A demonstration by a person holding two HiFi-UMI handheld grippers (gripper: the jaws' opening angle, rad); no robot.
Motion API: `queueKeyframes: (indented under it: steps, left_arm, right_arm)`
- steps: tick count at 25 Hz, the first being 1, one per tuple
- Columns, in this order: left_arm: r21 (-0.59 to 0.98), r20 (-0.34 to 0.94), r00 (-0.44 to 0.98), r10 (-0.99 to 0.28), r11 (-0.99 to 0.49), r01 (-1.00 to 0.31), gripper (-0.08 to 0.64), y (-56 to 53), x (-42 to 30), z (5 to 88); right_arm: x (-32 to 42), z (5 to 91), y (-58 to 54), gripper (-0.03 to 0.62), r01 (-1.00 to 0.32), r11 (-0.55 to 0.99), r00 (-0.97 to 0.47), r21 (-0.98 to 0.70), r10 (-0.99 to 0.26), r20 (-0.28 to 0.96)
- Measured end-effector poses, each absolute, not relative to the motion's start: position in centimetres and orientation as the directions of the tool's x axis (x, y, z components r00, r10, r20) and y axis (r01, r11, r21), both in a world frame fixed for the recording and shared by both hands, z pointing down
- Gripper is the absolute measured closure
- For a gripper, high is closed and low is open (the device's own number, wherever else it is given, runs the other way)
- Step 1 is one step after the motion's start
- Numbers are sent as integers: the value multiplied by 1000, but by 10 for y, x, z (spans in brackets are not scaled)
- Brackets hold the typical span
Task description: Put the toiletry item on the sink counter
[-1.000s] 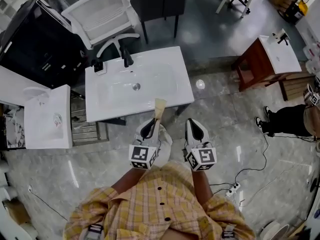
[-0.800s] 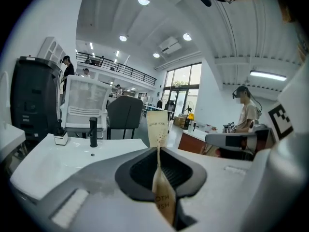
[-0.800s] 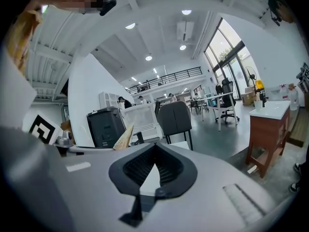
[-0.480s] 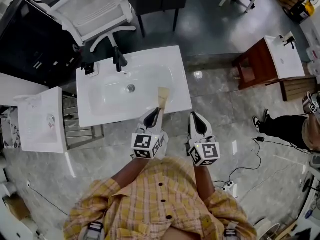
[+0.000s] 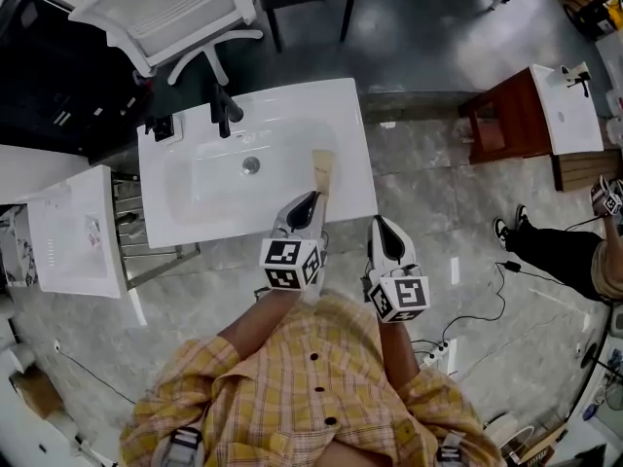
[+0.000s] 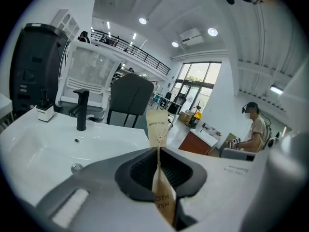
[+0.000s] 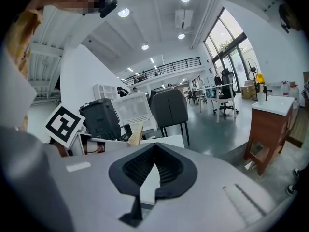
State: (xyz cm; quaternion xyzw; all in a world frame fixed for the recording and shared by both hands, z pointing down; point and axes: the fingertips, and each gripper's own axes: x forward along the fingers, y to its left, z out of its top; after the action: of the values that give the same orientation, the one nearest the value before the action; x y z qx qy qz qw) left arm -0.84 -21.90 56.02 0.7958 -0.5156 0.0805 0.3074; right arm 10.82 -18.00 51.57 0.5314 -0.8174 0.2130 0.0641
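In the head view, the left gripper (image 5: pixel 309 202) sits at the centre of the frame, at the lower edge of the white rectangular sink counter (image 5: pixel 352 115). Its jaws are closed tight on a flat tan paper toothbrush packet (image 5: pixel 321 167). In the left gripper view the packet (image 6: pixel 157 126) is pinched edge-on between the dark pads of the left gripper (image 6: pixel 158 152), and its free end rises past the tips.

From above, that free end reaches over the counter's flat strip. The strip runs between the basin's right lip and the counter's right edge, close to the lower right corner. Whether the packet touches the surface cannot be told. The strip is bare all the way up the frame. The black faucet (image 5: pixel 223 115) and the round metal drain (image 5: pixel 251 165) lie well to the left.

The right gripper (image 5: pixel 381 225) hangs just right of the counter's corner, over the grey marbled floor (image 5: pixel 428 173). In the right gripper view, the tips of the right gripper (image 7: pixel 155 148) meet with nothing between them.

Open floor runs right to a brown wooden cabinet (image 5: pixel 511 115) at the upper right. A white mesh office chair (image 5: pixel 170 13) crowds the counter's upper edge. A second white counter (image 5: pixel 73 227) stands near its left side.
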Motion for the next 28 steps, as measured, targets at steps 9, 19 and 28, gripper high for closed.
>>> queueKeyframes:
  steps: [9,19,28]
  left_arm:
    - [482,492,470,-733,-221,-848,538,-256,6,588]
    - [536,528,482,-699,-166,-827,549,-293,23,621]
    - [570,570,493,-658,-115,-813,552,-318,38,652]
  right_arm:
    - [112,527,-197,592,-906,321,-408,-278,-838,363]
    - [117,546,-207,592,-911,293,-393,-291,-829,397]
    - [129,560,-214,592,-922,250,-361,-296,-831,423]
